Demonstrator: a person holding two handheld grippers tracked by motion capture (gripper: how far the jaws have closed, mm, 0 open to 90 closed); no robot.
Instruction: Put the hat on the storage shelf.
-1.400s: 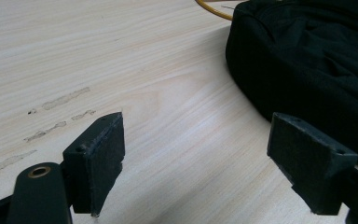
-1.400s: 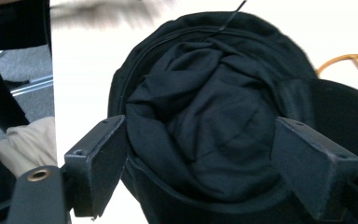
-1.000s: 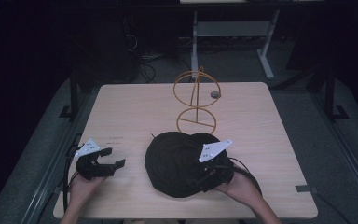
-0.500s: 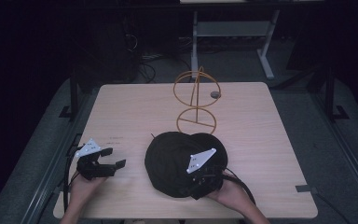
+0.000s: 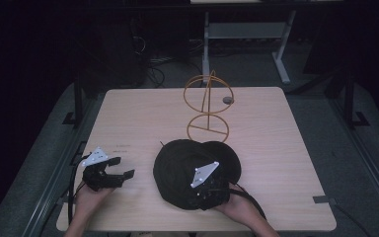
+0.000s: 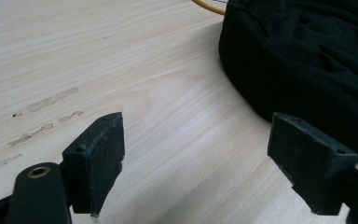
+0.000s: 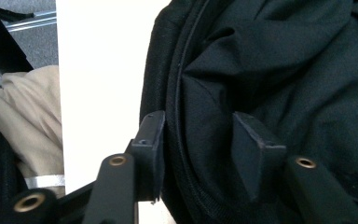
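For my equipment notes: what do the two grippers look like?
Both grippers are black. The left gripper and right gripper each carry a grey three-cornered plate on top and trail a black cable. The jaws end in flat black rectangular pads, with brass-coloured rivets on their arms.

- In the high view, the right gripper lies over the near part of the black hat, so its jaws are hidden and the grip cannot be read there.
- In the right gripper view, the hat is cut by the top, right and bottom edges. The jaws have just been closing, with the hat's rim between them; if both pads already press it, I cannot tell.
- In the left gripper view, the hat is cut by the top and right edges.
- The small grey round thing on the far side of the table is too small to name.
- Both forearms are cut by the near edge of the high view.
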